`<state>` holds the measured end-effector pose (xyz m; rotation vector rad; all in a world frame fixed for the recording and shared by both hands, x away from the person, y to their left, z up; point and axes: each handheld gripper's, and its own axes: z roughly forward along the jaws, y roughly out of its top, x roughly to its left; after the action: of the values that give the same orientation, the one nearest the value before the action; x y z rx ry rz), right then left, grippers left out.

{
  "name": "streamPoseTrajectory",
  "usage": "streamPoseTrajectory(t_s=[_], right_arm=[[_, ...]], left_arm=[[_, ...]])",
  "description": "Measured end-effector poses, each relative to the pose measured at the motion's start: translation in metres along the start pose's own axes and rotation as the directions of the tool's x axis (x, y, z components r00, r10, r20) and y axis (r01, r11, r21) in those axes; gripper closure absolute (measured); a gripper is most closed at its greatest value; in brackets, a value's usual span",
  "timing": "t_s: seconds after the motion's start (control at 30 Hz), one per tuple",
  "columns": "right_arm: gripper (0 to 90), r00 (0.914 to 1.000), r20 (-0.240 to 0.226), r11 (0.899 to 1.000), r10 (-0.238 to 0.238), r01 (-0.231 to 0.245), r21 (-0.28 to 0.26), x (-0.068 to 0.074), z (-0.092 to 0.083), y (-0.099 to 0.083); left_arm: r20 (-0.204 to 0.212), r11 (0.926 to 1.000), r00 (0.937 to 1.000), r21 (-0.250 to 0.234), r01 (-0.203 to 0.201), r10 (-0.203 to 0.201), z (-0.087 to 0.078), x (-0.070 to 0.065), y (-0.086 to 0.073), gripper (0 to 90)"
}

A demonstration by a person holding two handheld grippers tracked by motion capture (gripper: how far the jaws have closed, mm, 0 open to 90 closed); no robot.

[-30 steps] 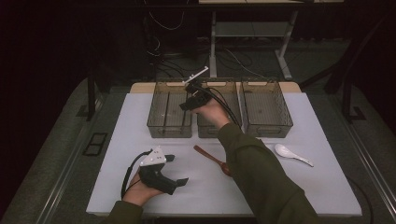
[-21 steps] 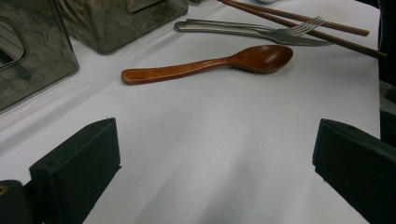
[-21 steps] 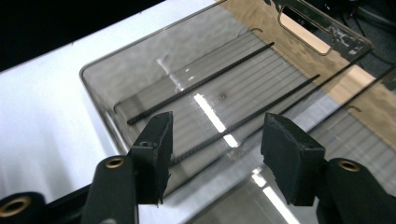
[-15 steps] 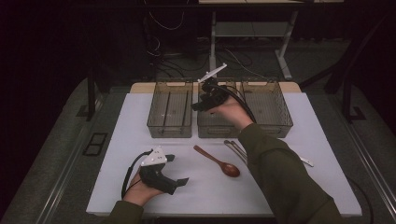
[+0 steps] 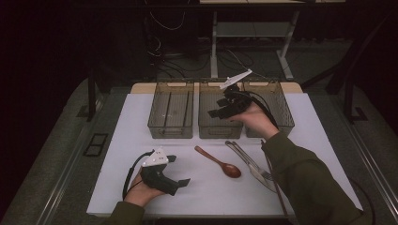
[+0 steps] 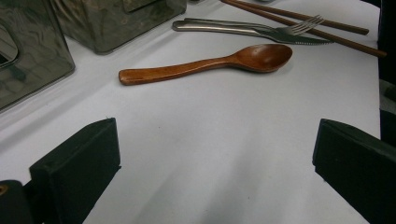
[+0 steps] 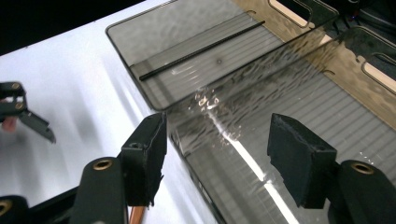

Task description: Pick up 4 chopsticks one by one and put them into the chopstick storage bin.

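Observation:
My right gripper (image 5: 217,111) hangs over the middle clear bin (image 5: 220,127), open with nothing between its fingers; its jaws have just been opening. In the right gripper view the gripper (image 7: 222,158) looks down on that bin's ribbed floor (image 7: 299,102). A thin black stick (image 7: 201,46) lies in the left bin (image 5: 170,127). My left gripper (image 5: 177,171) rests on the white mat near the front edge, open and empty (image 6: 215,172). A wooden spoon (image 5: 220,162) (image 6: 205,65) lies just ahead of it.
A metal fork and knife (image 5: 248,160) (image 6: 252,27) and brown chopsticks (image 5: 272,171) (image 6: 303,21) lie right of the spoon, partly under my right sleeve. A third bin (image 5: 277,123) stands at the back right. Dark table frame and cables lie beyond the mat.
My right hand has travelled to the right, from above the left and middle bins to above the middle and right ones, and its jaws have spread wider. The left gripper has not moved.

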<state>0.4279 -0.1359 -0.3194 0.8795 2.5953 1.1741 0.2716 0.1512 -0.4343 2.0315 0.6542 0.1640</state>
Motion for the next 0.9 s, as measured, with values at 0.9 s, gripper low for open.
streamPoseTrajectory(t_s=[0.9], right_arm=[[37.2, 0.9991, 0.043, 0.998, -0.005, 0.007, -0.066, -0.002, -0.065, -0.096]], left_arm=[[-0.008, 0.9999, 0.9999, -0.006, 0.010, -0.010, 0.000, 0.002, -0.001, 0.0]])
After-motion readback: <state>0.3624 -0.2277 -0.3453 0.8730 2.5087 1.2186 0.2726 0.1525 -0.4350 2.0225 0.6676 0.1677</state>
